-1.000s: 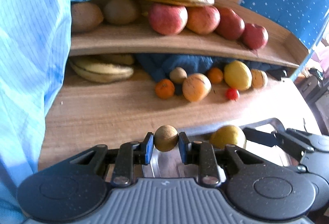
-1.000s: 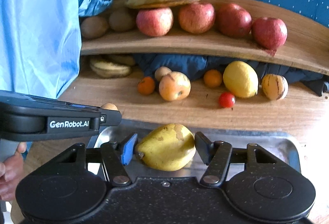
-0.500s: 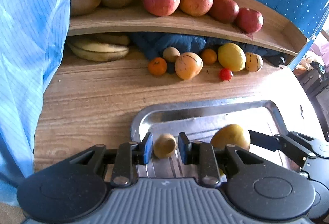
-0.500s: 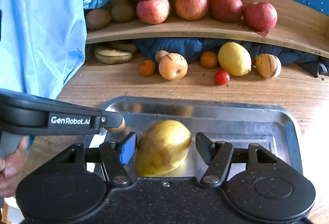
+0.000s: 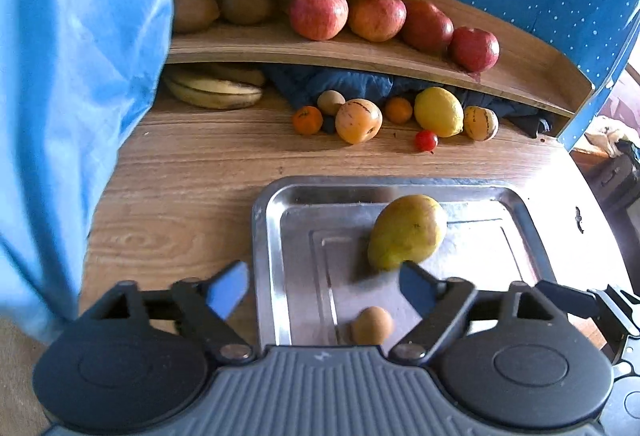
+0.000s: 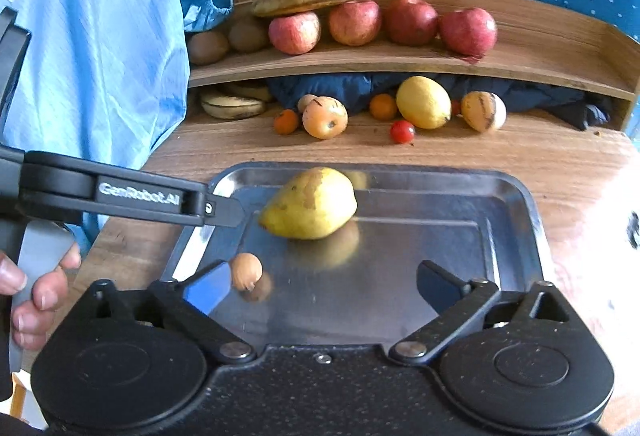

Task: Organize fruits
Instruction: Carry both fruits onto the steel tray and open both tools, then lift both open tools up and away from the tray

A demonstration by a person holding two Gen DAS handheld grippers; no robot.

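Left wrist view: the small brown fruit (image 5: 372,324) lies on the metal tray (image 5: 266,220), low centre, between the left tongs (image 5: 322,290) — spread wide, holding nothing.

Right wrist view: the yellow-green mango (image 6: 309,202) rests mid-tray, ahead of the right tongs (image 6: 324,282) — released, empty.

Black left tool (image 5: 322,290) with grey ribbed housing, blue finger pads (image 5: 228,290), silver pivot screws. Speckled black right tool (image 6: 320,282). White "GenRobot.AI" lettering (image 6: 138,194). Light-blue pinstriped garment (image 6: 100,35).
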